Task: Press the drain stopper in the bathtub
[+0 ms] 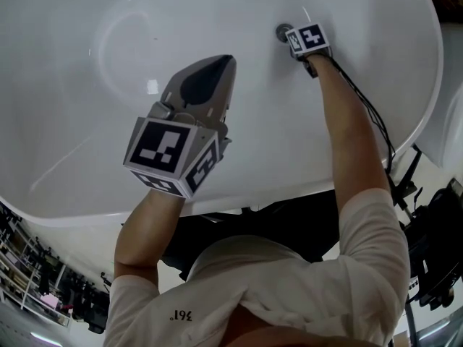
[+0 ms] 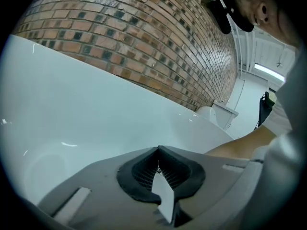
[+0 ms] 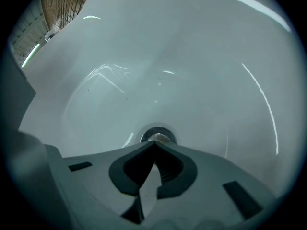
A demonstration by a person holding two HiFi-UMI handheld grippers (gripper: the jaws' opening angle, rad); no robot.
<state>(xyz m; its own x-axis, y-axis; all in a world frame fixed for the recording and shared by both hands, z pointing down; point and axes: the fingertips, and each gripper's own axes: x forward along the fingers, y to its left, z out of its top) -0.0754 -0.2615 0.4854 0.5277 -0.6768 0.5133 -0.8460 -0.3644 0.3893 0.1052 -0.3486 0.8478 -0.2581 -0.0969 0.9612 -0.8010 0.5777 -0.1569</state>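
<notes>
Deep in the bathtub (image 1: 65,114), closed empty right claw (image 3: 154,144) reaches the drain stopper (image 3: 158,135); left claw (image 2: 158,150) closed too.

The bathtub (image 1: 65,71) basin is lying open, its smooth white walls curving round wide free room on every side of the drain stopper (image 3: 156,136). The right gripper (image 3: 154,143), jaws closed tip to tip, is sitting right at the stopper's near edge and blocking that approach. The left gripper (image 1: 226,62), jaws together, is hanging over mid-basin, well apart from the right one — the span between them is lying passable. A brick wall (image 2: 144,32) is standing beyond the far rim.
</notes>
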